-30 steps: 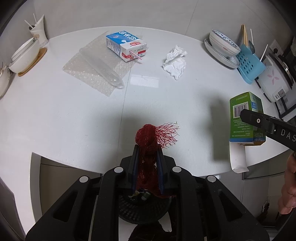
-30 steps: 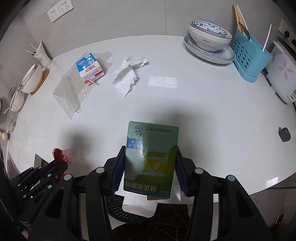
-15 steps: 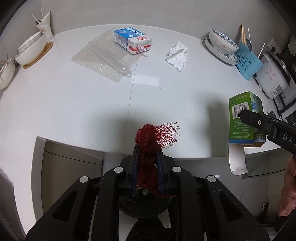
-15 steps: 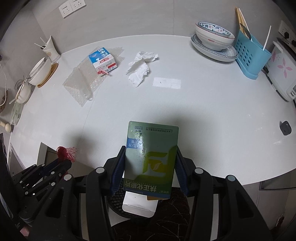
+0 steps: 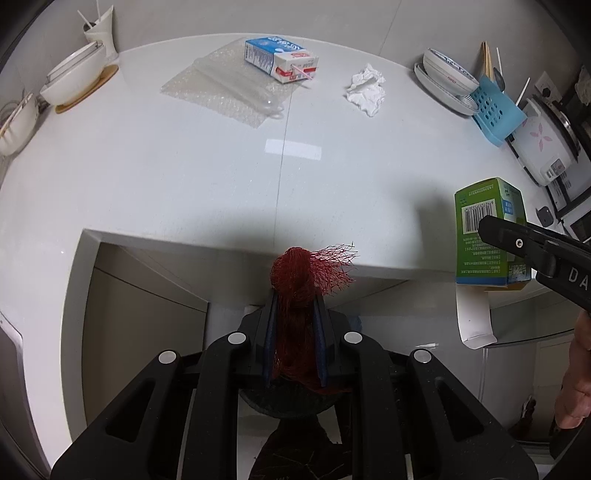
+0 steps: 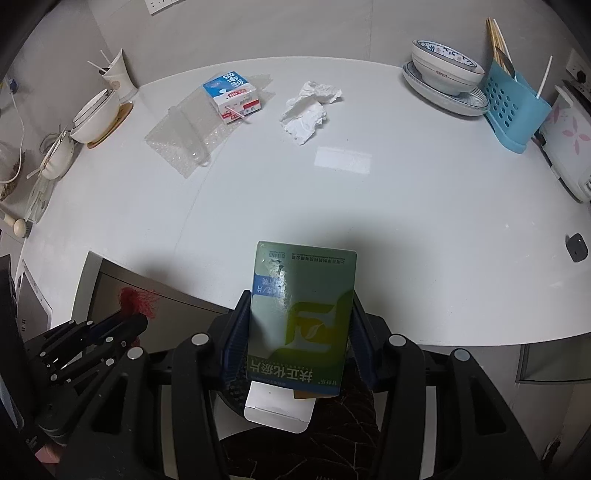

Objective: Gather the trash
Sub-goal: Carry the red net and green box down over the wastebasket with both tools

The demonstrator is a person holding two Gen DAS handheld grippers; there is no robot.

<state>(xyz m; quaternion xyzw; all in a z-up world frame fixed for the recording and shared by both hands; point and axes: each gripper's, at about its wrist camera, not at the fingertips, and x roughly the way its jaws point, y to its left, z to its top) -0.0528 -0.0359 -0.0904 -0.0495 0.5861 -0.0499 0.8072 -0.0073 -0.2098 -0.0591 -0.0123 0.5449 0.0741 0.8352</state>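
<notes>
Bowl (image 6: 447, 70) on plate (image 6: 461, 101); chopsticks (image 6: 496, 31) in rack (image 6: 513, 107).

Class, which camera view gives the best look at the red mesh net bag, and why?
The left wrist view: the red mesh net bag sits centred and near, clamped in the left tool. The right wrist view shows only a small red tuft at lower left.

Milk carton (image 6: 233, 96) on bubble wrap (image 6: 184, 138), tissue (image 6: 308, 110) right of it

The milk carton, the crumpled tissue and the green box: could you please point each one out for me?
milk carton (image 6: 232, 96), right wrist view, blue top face.
crumpled tissue (image 6: 308, 112), right wrist view, middle of the wad.
green box (image 6: 303, 306), right wrist view, front face.
</notes>
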